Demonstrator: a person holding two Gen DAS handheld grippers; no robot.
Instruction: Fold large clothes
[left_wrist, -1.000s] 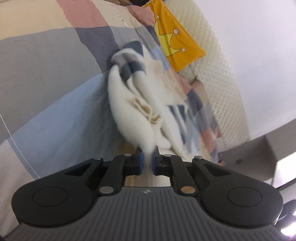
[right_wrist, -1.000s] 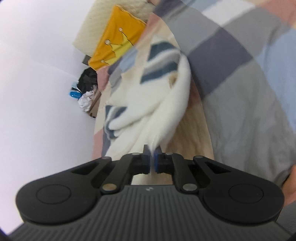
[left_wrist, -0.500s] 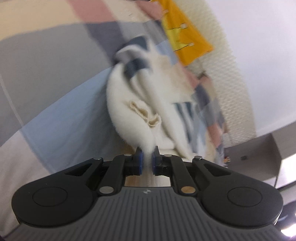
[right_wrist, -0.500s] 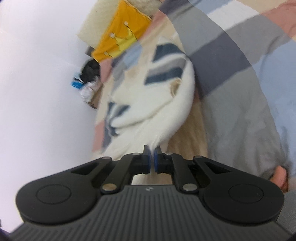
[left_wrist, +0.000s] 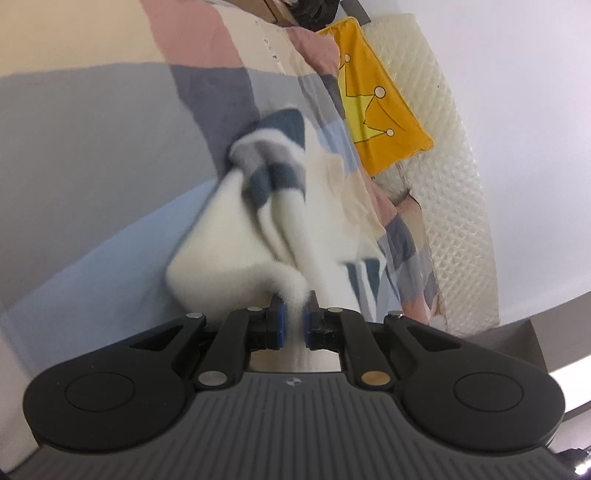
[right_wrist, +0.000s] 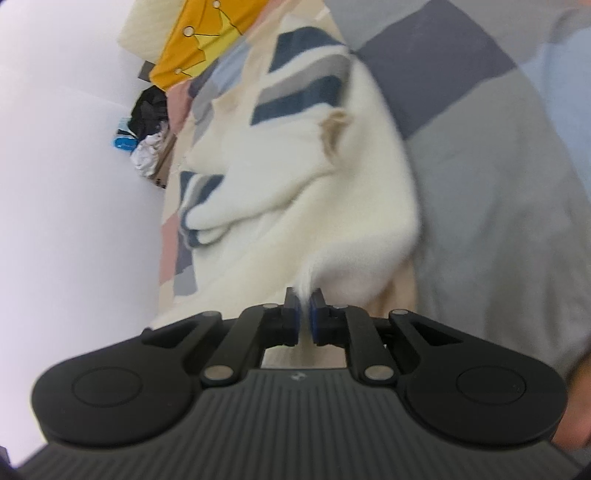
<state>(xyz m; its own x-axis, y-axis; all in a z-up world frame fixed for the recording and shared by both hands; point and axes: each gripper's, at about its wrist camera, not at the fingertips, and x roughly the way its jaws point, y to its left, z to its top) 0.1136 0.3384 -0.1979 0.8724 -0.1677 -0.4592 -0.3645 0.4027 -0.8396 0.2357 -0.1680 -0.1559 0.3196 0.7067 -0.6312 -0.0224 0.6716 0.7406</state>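
- Here the left gripper (left_wrist: 293, 312) had its blue pads pinched tight on a fuzzy edge of the cream sweater (left_wrist: 236, 236).
- Likewise the right gripper (right_wrist: 303, 310) held a thin tuft of the same sweater (right_wrist: 295, 184); its jaws had just eased open slightly, cloth between them.
- The sweater, banded in navy and grey, hung bunched above the patchwork bedspread (left_wrist: 92, 147).
- A yellow crown cushion (left_wrist: 373, 99) lay beyond it by the quilted headboard (left_wrist: 458, 206).
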